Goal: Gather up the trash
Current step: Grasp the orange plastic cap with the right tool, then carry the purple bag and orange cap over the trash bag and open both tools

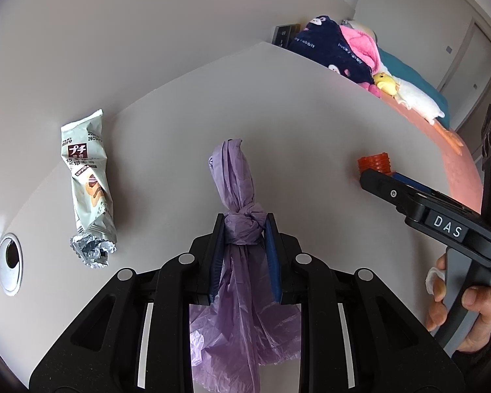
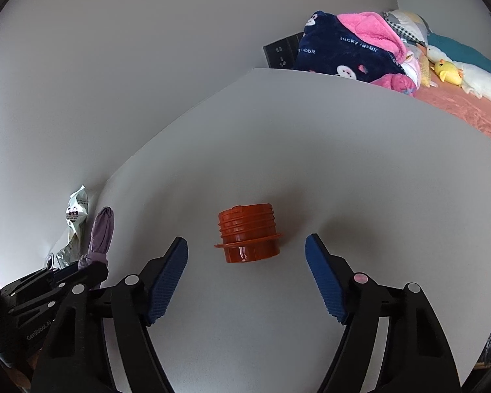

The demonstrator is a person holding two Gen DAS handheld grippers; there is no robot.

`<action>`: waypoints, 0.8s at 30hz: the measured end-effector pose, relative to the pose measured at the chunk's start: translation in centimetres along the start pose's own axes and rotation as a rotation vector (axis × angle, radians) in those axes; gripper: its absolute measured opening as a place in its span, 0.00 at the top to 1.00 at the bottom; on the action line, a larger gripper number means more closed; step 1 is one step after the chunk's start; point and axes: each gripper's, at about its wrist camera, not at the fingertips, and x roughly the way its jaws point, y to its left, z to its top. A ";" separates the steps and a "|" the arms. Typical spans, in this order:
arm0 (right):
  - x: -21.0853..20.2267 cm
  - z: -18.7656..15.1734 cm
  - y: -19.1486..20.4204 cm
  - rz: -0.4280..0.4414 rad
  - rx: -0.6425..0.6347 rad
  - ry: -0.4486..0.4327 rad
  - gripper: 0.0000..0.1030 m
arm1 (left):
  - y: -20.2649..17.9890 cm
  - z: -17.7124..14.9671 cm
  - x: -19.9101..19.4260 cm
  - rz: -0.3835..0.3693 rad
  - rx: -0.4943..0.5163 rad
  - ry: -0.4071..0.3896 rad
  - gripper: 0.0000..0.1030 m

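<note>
Left wrist view: the left hand-held gripper (image 1: 244,245) is clamped on a knotted purple plastic bag (image 1: 242,196), its 2 blue pads pressing the knot from either side. The bag's twisted tail stands up past the fingertips toward 12 o'clock; the loose body hangs back between the gripper arms toward 6 o'clock. A torn pale-green snack wrapper (image 1: 88,186) lies on the white tabletop (image 1: 311,124) at 9 o'clock, silver lining exposed at its near end. A round metal-rimmed cable hole (image 1: 9,263) sits at 8 o'clock near the tabletop's edge. At 3 o'clock the right hand-held gripper (image 1: 376,177) enters from the side, held by a hand (image 1: 468,308); an orange threaded cap (image 1: 374,162) shows just beyond its tip. At 1 o'clock, past the tabletop, a bed (image 1: 458,170) carries a navy blanket (image 1: 330,49) and plush toys (image 1: 406,91).

Right wrist view: the right hand-held gripper (image 2: 247,255) is spread wide, fingers apart from the orange threaded cap (image 2: 248,233), which lies on its side on the tabletop (image 2: 343,163) between and slightly beyond the 2 blue pads. At 9 o'clock the left hand-held gripper (image 2: 81,268) shows holding the purple plastic bag (image 2: 101,229), with the snack wrapper (image 2: 75,222) just behind it. The bed (image 2: 468,108), navy blanket (image 2: 340,52) and plush toys (image 2: 458,75) occupy 1 to 2 o'clock.
</note>
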 end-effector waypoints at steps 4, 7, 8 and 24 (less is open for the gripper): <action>0.7 0.3 -0.1 -0.008 0.011 0.005 0.35 | -0.2 0.1 0.2 -0.002 0.006 0.003 0.78; 1.0 0.3 -0.1 -0.018 0.006 0.011 0.47 | -0.3 0.1 0.4 -0.003 0.008 0.011 0.78; 1.0 0.3 -0.1 -0.015 0.004 0.012 0.51 | -0.3 0.1 0.5 -0.003 0.006 0.014 0.78; -2.3 -2.4 -1.6 -0.003 0.008 0.018 0.55 | -3.3 -0.4 1.8 -0.025 0.086 0.039 0.78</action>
